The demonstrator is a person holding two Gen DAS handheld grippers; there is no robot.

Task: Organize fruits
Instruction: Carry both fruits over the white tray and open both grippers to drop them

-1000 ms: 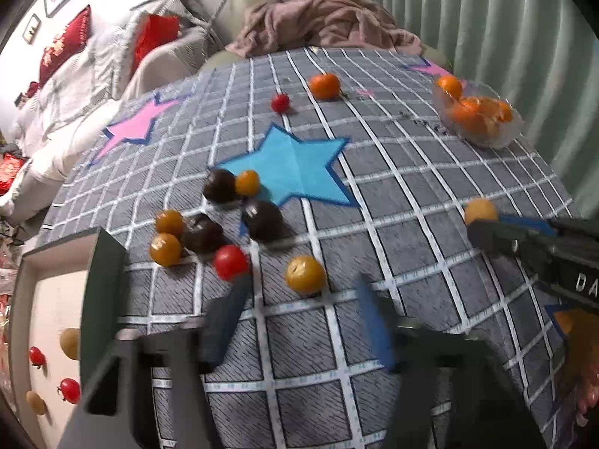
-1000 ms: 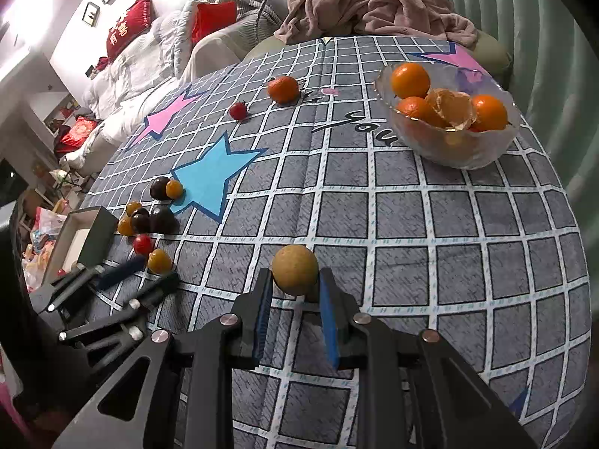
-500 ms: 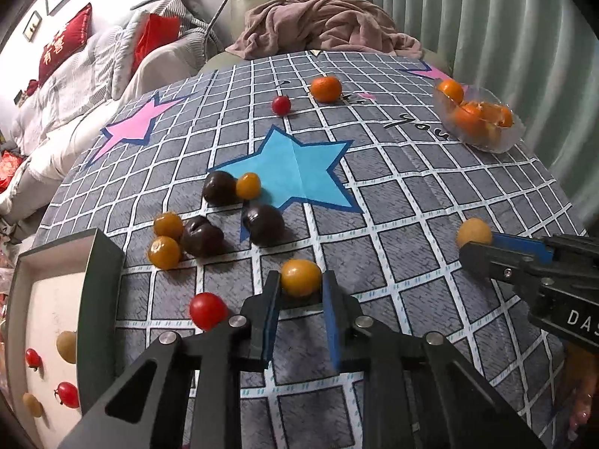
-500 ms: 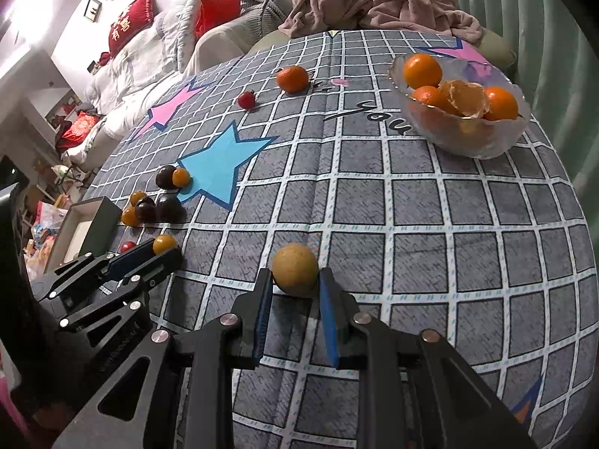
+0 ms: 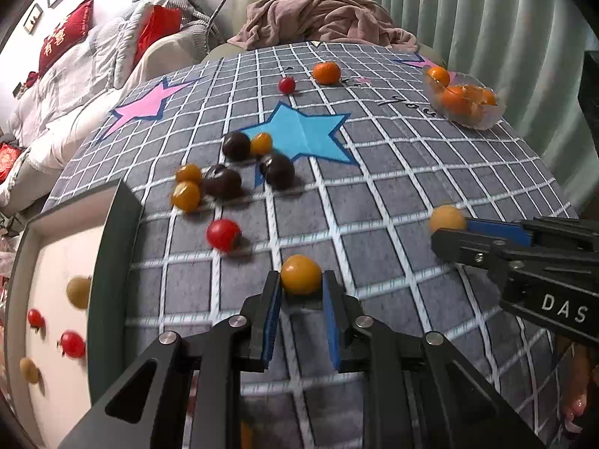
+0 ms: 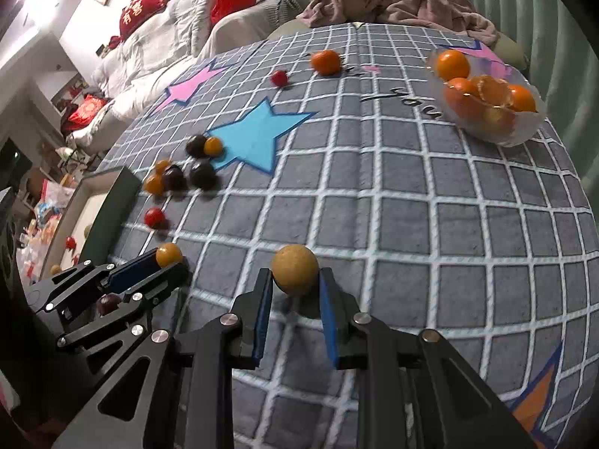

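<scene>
I have one fruit in each gripper; my left gripper (image 5: 301,288) is closed on a small orange fruit (image 5: 301,280) pinched between the blue pads at the fingertips, and my right gripper (image 6: 294,284) is closed the same way on a duller tan round fruit (image 6: 295,270); whether either fruit is lifted clear of the surface (image 6: 411,224) I cannot tell, though both sit low over the checked cloth.

I judge the step in hand to be the carry after the pick; the sorting box (image 5: 112,232) lies just to the left of my left gripper, its dark wall close by and several small red and yellow fruits already on its pale floor; so the next move for the left calls for a short swing leftward over that wall and a gentle release, keeping the squeeze light enough not to bruise.

Ahead and left of my left gripper lies a loose red fruit (image 5: 223,235); beyond it a cluster of dark fruits (image 5: 224,183) and small orange ones; further off, a tangerine (image 5: 327,72); far to the right of my right gripper, a glass bowl (image 6: 520,134) holding tangerines, probably not where the tan fruit belongs.
</scene>
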